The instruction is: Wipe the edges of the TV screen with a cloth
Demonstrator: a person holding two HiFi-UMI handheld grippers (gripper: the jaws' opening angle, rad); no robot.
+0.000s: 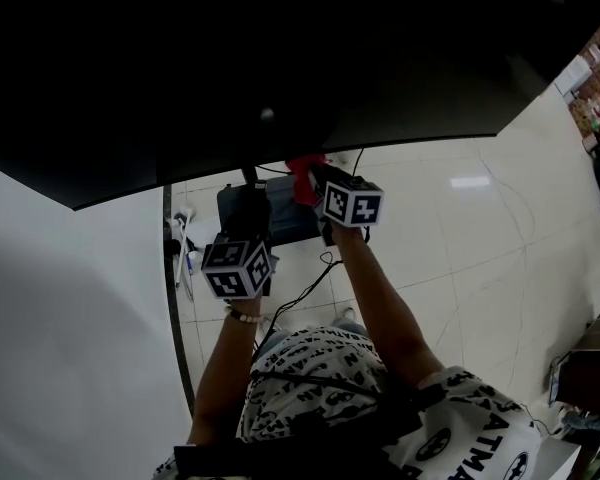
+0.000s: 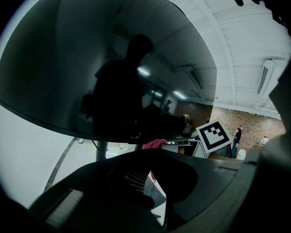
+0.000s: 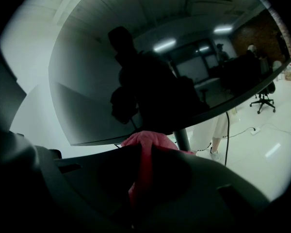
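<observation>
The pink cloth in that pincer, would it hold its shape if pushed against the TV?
Probably not: the cloth bunches and folds where the right gripper pinches it, so it looks soft and floppy. It is likely light, since that one pinch holds it up. Against the TV screen it should flatten, not scratch.

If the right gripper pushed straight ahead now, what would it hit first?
Probably the bottom edge of the TV. The right gripper, shut on the cloth, points at it, and the cloth looks at or just short of that edge; depth is unclear.
</observation>
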